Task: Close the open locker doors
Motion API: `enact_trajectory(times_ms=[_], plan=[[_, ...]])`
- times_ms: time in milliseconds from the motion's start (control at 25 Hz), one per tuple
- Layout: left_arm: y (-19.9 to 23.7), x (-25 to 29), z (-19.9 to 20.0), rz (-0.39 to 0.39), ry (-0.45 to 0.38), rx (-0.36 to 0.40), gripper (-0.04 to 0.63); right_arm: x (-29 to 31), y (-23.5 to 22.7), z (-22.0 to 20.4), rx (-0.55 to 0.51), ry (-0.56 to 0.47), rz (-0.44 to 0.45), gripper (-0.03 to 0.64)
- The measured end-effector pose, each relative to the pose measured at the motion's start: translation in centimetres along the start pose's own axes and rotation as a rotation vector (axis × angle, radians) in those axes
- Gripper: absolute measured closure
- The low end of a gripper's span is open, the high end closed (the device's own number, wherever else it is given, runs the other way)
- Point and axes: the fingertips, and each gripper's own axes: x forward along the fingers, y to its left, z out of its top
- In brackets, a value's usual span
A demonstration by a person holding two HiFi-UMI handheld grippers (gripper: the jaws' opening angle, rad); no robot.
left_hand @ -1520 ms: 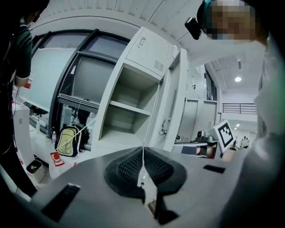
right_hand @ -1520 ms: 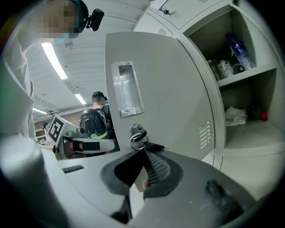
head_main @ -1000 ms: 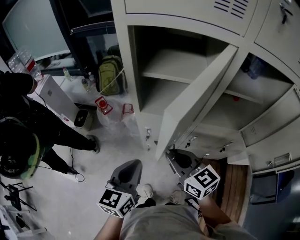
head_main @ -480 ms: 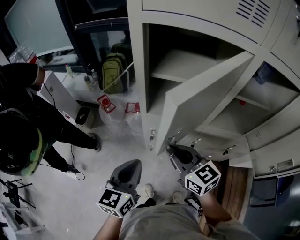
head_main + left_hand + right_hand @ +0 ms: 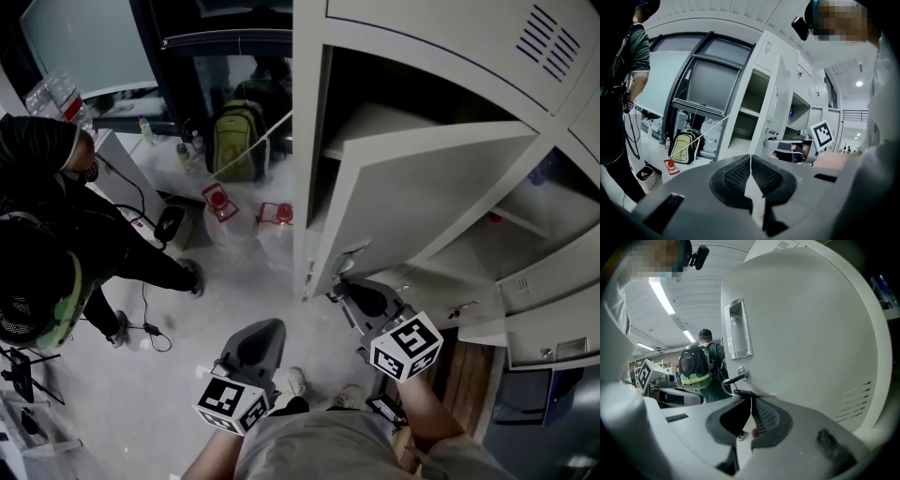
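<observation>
The grey locker door stands half swung over its open compartment, with its latch edge low near my right gripper. That gripper is shut and its tips press the door's outer face just under the key lock and the label holder. In the right gripper view the door fills the frame above the right gripper. My left gripper hangs shut over the floor, holding nothing. In the left gripper view the left gripper points at the lockers and the door's edge.
More open compartments lie to the right, one with a blue bottle. A person in black stands at the left. A green backpack, red-capped items and cables sit on the floor. A wooden pallet lies beside my feet.
The locker door has swung further toward its frame, covering more of the compartment. My right gripper has stayed against its lower edge and moved with it. The left gripper has not moved.
</observation>
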Motion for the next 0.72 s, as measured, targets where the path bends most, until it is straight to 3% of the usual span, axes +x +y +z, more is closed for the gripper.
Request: enact_trajectory(times_ms=[720], plan=[[2.4,1.9,1.8,0.018,-0.031,0.021,0.574,4.1,-3.8,1.8,0.002,-0.005,-0.043,0.589]])
